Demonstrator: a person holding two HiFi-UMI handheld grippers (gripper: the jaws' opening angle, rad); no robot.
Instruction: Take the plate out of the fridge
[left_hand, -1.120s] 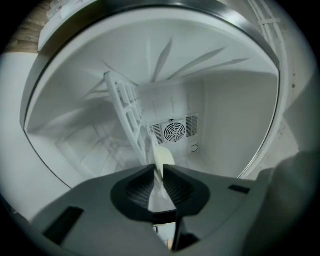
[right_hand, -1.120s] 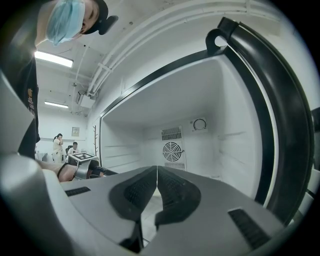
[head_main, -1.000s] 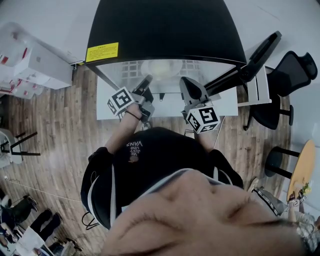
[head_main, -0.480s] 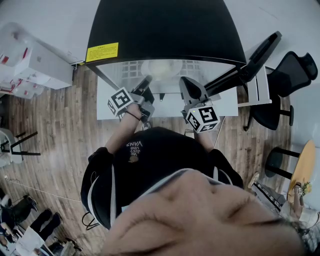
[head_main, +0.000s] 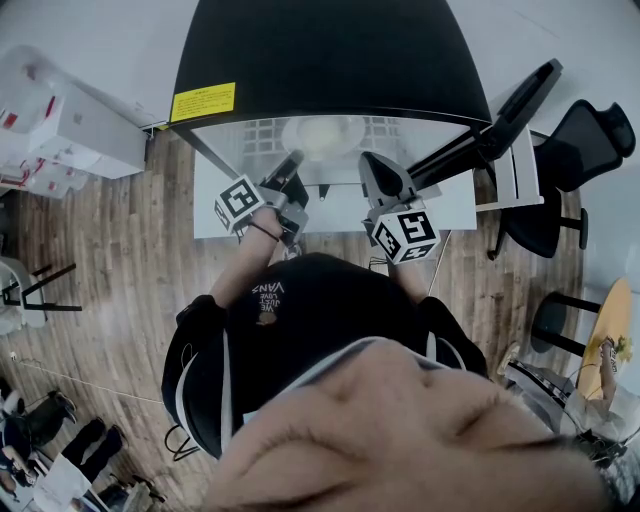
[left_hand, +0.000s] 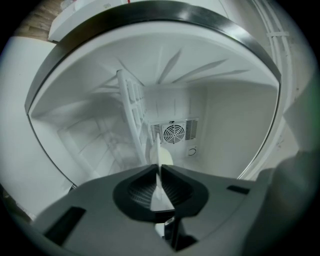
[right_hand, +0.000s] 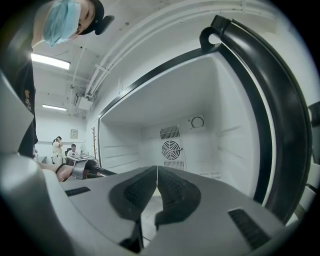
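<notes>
1 plate (head_main: 322, 135) on fridge rack (head_main: 258, 136), left tongs (left_hand: 159, 169) closing on it, right tongs (right_hand: 157, 171) shut.

light: bright, even — white fridge wall (left_hand: 235, 125) beyond left claw (left_hand: 157, 166) | glare: ceiling strip (right_hand: 50, 61) up-left of right claw (right_hand: 156, 167) | edges: fisheye bend, dark vignette

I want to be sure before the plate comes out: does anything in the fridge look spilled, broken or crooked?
Nothing stands out. The plate sits level inside the fridge, looks whole, and no spill shows. The left hand-held gripper, whose jaws have just been closing, holds its rim.
</notes>
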